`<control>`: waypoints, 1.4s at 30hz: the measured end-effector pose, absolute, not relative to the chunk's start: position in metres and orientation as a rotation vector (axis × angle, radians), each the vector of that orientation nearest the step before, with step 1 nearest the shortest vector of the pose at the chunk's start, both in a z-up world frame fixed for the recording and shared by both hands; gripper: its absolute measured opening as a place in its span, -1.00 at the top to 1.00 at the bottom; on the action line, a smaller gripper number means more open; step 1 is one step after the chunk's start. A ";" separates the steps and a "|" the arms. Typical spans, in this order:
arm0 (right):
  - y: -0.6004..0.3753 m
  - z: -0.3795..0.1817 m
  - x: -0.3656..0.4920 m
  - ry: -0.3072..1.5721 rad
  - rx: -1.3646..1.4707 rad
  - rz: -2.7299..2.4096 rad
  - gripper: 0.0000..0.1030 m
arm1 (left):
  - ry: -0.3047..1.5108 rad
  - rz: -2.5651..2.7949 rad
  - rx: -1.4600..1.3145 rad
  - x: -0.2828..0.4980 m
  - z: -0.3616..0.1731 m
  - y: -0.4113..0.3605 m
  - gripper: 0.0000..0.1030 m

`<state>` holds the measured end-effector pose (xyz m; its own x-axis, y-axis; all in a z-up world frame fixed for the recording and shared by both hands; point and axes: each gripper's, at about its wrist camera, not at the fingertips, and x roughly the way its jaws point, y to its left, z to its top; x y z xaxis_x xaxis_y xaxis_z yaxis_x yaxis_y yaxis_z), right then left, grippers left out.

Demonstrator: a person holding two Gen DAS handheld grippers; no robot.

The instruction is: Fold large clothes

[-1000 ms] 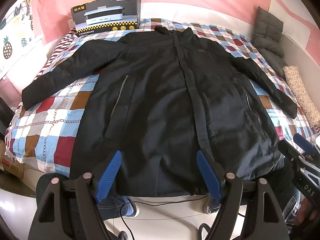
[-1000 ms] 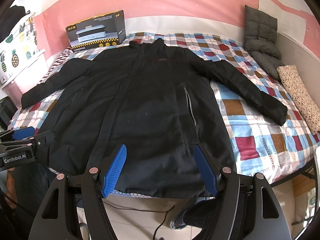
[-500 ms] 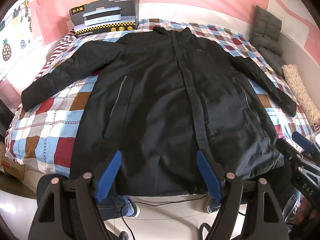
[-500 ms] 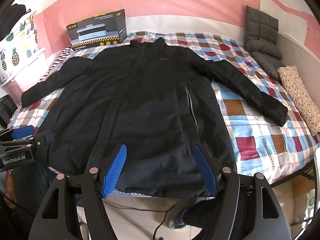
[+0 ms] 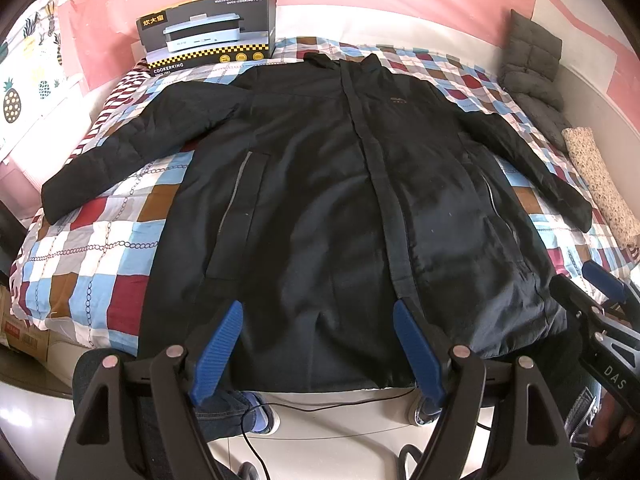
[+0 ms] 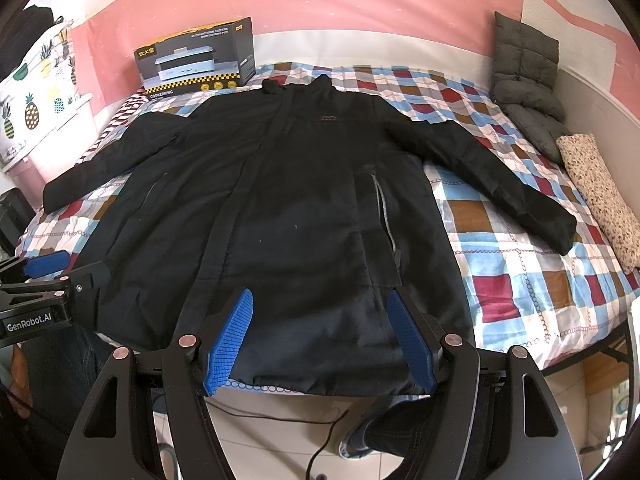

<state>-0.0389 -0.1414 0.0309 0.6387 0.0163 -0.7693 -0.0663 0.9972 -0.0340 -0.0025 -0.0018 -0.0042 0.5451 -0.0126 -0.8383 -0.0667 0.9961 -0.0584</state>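
Note:
A large black padded coat (image 5: 320, 184) (image 6: 288, 200) lies flat and front-up on the bed, collar toward the far wall, both sleeves spread outward. Its hem hangs at the near edge of the bed. My left gripper (image 5: 318, 312) hovers open above the hem, left of the coat's middle, with nothing between its blue pads. My right gripper (image 6: 320, 300) is open too, above the hem on the right half, holding nothing. Each gripper shows at the side of the other's view: the right one (image 5: 600, 308), the left one (image 6: 48, 280).
The bed has a checked quilt (image 5: 100, 240) (image 6: 520, 248). A black appliance box (image 5: 208, 36) stands at the head, left. Grey cushions (image 6: 524, 80) and a speckled bolster (image 6: 600, 196) line the right wall. A person's shoes (image 5: 260, 416) and a black cable (image 6: 320, 420) are on the floor.

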 end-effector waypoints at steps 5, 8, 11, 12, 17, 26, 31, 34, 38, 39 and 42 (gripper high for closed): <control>-0.141 0.031 -0.038 0.878 -0.062 0.047 -0.36 | 0.994 0.032 -0.087 -0.002 -0.004 -0.002 -0.55; -0.141 0.031 -0.038 0.878 -0.062 0.047 -0.36 | 0.994 0.032 -0.086 -0.002 -0.004 -0.002 -0.55; -0.141 0.031 -0.038 0.879 -0.063 0.047 -0.36 | 0.995 0.032 -0.086 -0.002 -0.004 -0.002 -0.55; -0.141 0.031 -0.039 0.879 -0.063 0.047 -0.36 | 0.995 0.033 -0.085 -0.002 -0.004 -0.002 -0.55; -0.141 0.031 -0.038 0.879 -0.063 0.046 -0.36 | 0.994 0.033 -0.086 -0.002 -0.004 -0.002 -0.55; -0.139 0.030 -0.037 0.883 -0.067 0.048 -0.36 | 0.996 0.031 -0.089 -0.002 -0.004 -0.002 -0.55; -0.138 0.027 -0.037 0.888 -0.070 0.049 -0.36 | 0.998 0.032 -0.090 -0.004 -0.005 -0.004 -0.55; -0.138 0.023 -0.036 0.894 -0.074 0.051 -0.36 | 0.997 0.036 -0.088 -0.005 -0.008 -0.005 -0.55; -0.138 0.026 -0.030 0.900 -0.078 0.054 -0.36 | 0.998 0.045 -0.088 0.000 -0.013 -0.001 -0.55; -0.138 0.026 -0.029 0.900 -0.077 0.054 -0.36 | 0.997 0.048 -0.088 0.002 -0.014 0.002 -0.55; -0.138 0.026 -0.023 0.903 -0.075 0.063 -0.36 | 0.994 0.063 -0.092 0.008 -0.016 0.009 -0.55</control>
